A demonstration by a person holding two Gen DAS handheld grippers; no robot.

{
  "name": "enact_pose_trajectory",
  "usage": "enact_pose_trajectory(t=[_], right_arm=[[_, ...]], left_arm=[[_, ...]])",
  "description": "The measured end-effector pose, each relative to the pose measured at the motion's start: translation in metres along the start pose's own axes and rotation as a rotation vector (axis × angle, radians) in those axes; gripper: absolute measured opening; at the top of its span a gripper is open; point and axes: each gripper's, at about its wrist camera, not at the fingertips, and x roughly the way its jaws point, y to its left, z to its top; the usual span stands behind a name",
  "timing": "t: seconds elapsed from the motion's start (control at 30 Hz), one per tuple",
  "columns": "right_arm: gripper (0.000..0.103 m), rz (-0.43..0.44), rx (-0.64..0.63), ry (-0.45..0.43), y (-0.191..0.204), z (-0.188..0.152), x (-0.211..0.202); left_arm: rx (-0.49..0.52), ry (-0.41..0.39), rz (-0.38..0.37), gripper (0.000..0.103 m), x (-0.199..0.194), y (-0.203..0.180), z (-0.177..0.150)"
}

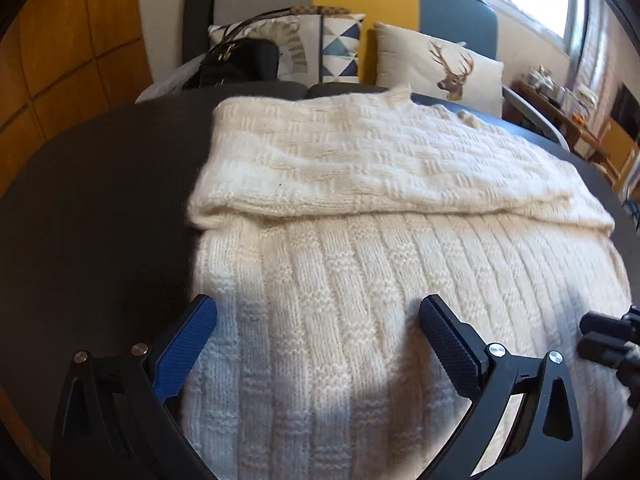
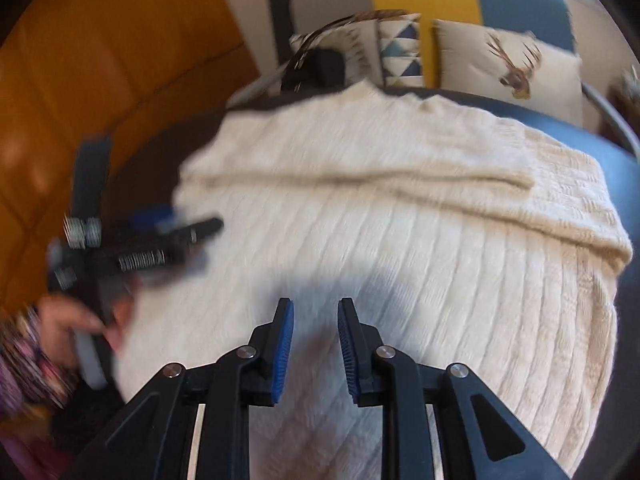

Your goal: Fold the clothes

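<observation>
A cream knitted sweater (image 1: 360,208) lies on a dark round table (image 1: 100,200), its far part folded back over the near part along a crease across the middle. My left gripper (image 1: 318,312) hovers over the sweater's near left part, jaws wide open and empty. My right gripper (image 2: 315,308) hovers over the sweater (image 2: 400,208) near its front, jaws narrowly apart with nothing between them. The left gripper (image 2: 132,248) and the hand that holds it show blurred at the left of the right wrist view. The right gripper's body (image 1: 608,336) shows at the right edge of the left wrist view.
Behind the table stands a sofa with a deer pillow (image 1: 440,64), a triangle-pattern pillow (image 1: 340,48) and a black handbag (image 1: 236,64). Orange wooden panels (image 1: 72,40) are on the left. A cluttered shelf (image 1: 560,92) stands at the right under a window.
</observation>
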Motion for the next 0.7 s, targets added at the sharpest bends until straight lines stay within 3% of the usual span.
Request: enact_pose_trajectory(t=[0.17,0.23,0.33,0.47,0.53,0.7], right_arm=[[0.024,-0.151,-0.093,-0.045,0.027,-0.013,0.009],[0.024,-0.141,-0.108,-0.028,0.029,-0.013,0.004],[0.024,-0.073,0.018,-0.063,0.007,-0.025,-0.024],[0.024,-0.08,0.245,-0.156,-0.048,-0.059,-0.071],[0.025,-0.131,0.386,-0.179,-0.084,-0.077,-0.092],[0.028,-0.116,0.617,-0.214,-0.148,-0.11,-0.117]], left_arm=[[0.071,-0.005,-0.006,0.103,0.006,0.004,0.002],[0.093,-0.011,0.001,0.103,0.003,0.004,0.002],[0.1,-0.041,0.012,0.103,-0.01,-0.002,0.001],[0.065,-0.093,-0.118,0.103,-0.033,-0.033,-0.001],[0.092,-0.09,-0.169,0.103,-0.037,-0.064,0.003],[0.223,-0.073,-0.218,0.103,-0.031,-0.154,0.023]])
